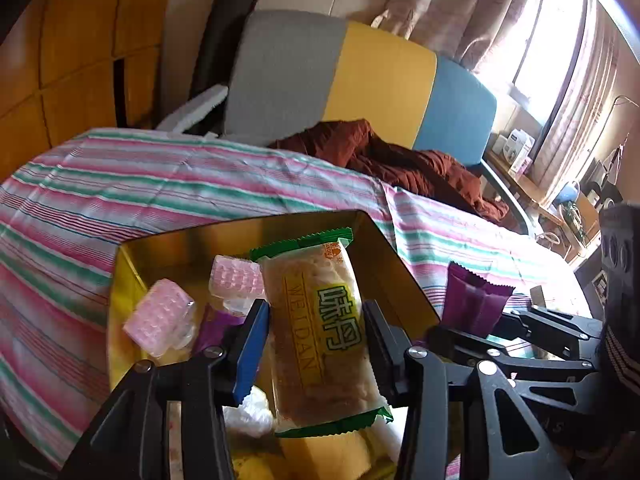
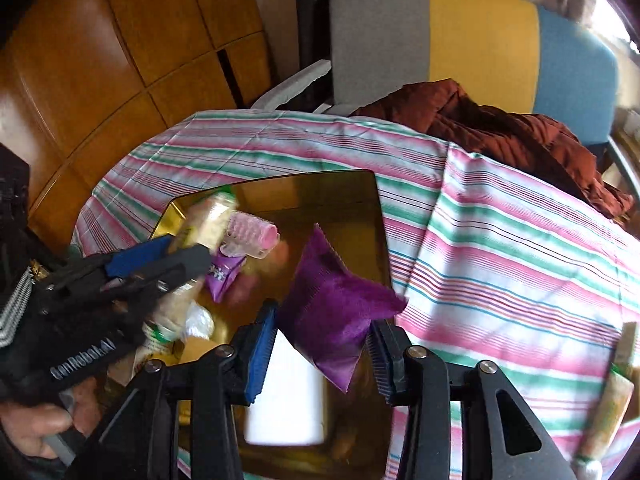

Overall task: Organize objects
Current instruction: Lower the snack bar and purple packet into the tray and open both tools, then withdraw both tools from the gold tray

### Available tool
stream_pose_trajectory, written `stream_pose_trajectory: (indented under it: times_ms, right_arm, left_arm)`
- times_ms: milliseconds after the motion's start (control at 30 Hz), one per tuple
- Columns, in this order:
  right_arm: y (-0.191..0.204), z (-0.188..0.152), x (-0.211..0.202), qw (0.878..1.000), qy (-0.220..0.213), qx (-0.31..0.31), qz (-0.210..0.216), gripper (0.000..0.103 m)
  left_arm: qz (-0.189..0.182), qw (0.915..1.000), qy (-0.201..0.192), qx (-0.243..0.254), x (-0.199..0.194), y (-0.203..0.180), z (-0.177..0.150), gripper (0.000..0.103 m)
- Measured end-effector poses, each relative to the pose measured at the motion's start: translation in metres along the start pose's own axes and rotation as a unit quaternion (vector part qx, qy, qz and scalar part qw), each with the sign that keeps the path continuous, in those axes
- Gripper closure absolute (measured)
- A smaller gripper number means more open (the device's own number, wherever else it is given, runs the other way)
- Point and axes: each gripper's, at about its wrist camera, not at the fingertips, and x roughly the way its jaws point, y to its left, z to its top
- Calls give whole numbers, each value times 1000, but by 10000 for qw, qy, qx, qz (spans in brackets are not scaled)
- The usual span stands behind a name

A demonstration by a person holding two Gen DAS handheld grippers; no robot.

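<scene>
A gold tin box point(image 1: 376, 248) stands on the striped tablecloth point(image 1: 120, 184). My left gripper point(image 1: 314, 312) is shut on a green-edged biscuit packet point(image 1: 320, 320), held lengthwise above the tin's inside. Below it lie pink plastic-wrapped pieces point(image 1: 158, 316) and a small purple packet point(image 2: 222, 276). My right gripper point(image 2: 324, 320) is shut on a purple snack packet point(image 2: 332, 300), blurred, over the tin's point(image 2: 360, 200) right half. In the left wrist view the right gripper point(image 1: 476, 320) and its purple packet point(image 1: 476, 300) hang just right of the tin. The left gripper point(image 2: 188, 250) shows at the left.
A second biscuit packet point(image 2: 608, 412) lies on the cloth at the right edge. Behind the table stands a grey, yellow and blue chair point(image 1: 380, 80) with a rust-brown garment point(image 1: 400, 160) on it. A wooden cabinet point(image 2: 100, 60) is at the left and a cluttered desk point(image 1: 532, 184) by the window.
</scene>
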Motion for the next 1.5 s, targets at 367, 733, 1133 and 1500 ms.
stream_pose_trajectory:
  times_ms: [367,733,1133,1500]
  right_arm:
    - [7,-11,15,9993,85,-136,-344,37]
    - [33,-33,-15,9964,-214,-449,-689,25]
    - [48,-55,-48,9918,-585,-632,-949,15]
    - [38,-69,-63,9905,-684,-485,-1093,12]
  left_arm:
    - [166,9991,138,-357,5,15,-23,48]
    - [283,9986,20,-454,-29,18,-53,47]
    - [314,9987,37,-395,-47,10,-71,47]
    - [228,9996,74,-160,-52,-9,-77,47]
